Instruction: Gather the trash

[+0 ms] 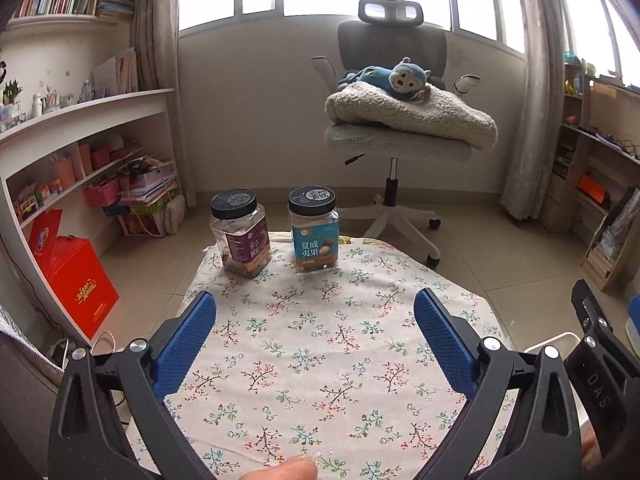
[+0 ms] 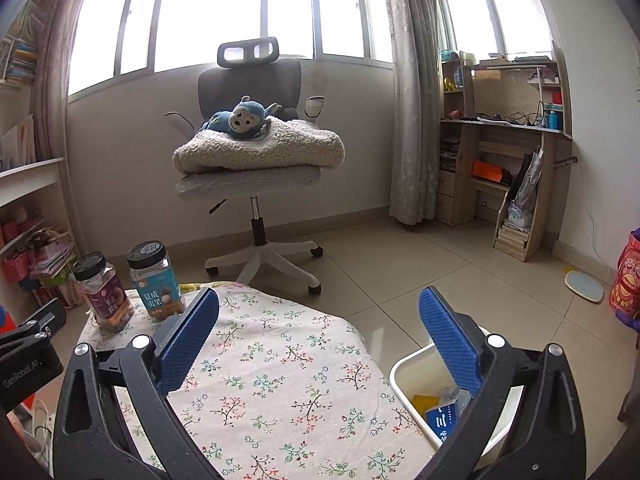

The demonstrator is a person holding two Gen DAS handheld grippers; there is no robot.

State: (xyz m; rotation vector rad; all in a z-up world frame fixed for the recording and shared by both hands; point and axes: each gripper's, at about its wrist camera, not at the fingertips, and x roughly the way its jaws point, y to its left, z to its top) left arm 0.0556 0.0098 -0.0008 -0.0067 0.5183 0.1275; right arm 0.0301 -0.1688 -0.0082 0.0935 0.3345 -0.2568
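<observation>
A low table with a floral cloth [image 1: 320, 344] fills the near part of both views [image 2: 280, 380]. A white bin [image 2: 404, 372] stands on the floor right of the table. Inside it lie a blue-and-white carton [image 2: 444, 420] and a yellow scrap [image 2: 424, 402]. My left gripper [image 1: 314, 320] is open and empty above the cloth. My right gripper [image 2: 320, 316] is open and empty, its right finger [image 2: 452, 336] over the bin. The bin's rim shows in the left wrist view [image 1: 556, 340], beside the right gripper's body [image 1: 600, 352].
Two black-lidded snack jars stand at the table's far edge: a purple-labelled one [image 1: 242, 236] and a blue-labelled one [image 1: 314, 230]. Behind them stands an office chair [image 1: 396, 120] with a blanket and plush toy. A red box [image 1: 76, 276] and shelves are on the left, a desk [image 2: 508, 152] on the right.
</observation>
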